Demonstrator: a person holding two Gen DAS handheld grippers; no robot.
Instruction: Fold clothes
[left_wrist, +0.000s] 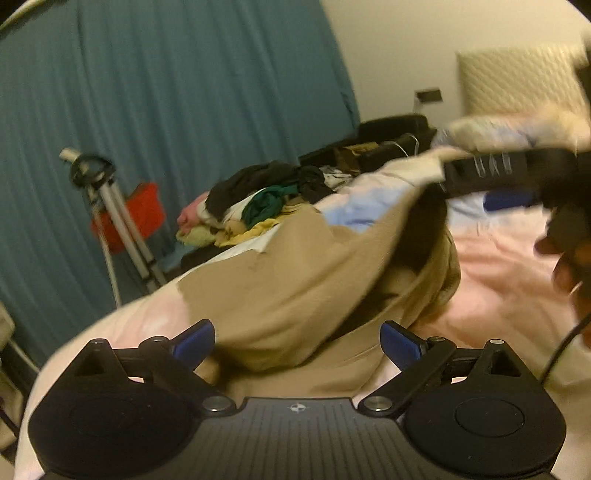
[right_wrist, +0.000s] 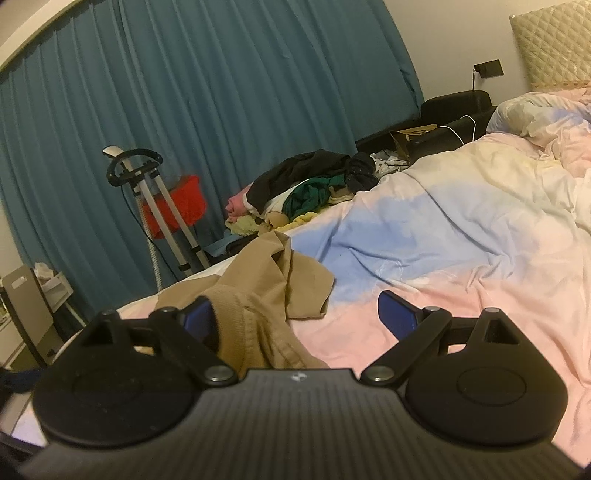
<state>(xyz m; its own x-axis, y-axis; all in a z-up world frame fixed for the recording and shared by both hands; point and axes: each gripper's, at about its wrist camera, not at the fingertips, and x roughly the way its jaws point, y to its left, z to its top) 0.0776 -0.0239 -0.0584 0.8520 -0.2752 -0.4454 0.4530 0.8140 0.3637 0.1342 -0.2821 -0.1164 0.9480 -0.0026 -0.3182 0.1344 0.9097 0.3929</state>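
Standing far left: teal curtain (right_wrist: 221, 92), garment steamer pole (right_wrist: 162, 221), red bin (right_wrist: 188, 206). Clothes pile (right_wrist: 310, 188) at bed's far edge. Tan shirt (left_wrist: 295, 288) crumpled on pastel duvet (right_wrist: 461, 229), near edge. Left gripper (left_wrist: 297, 341) jaws wide apart, shirt fabric between, pads not pressing. Right gripper (right_wrist: 295, 314) jaws apart; collar against left pad only, nothing clamped. Quilted headboard (right_wrist: 554, 44) far right.
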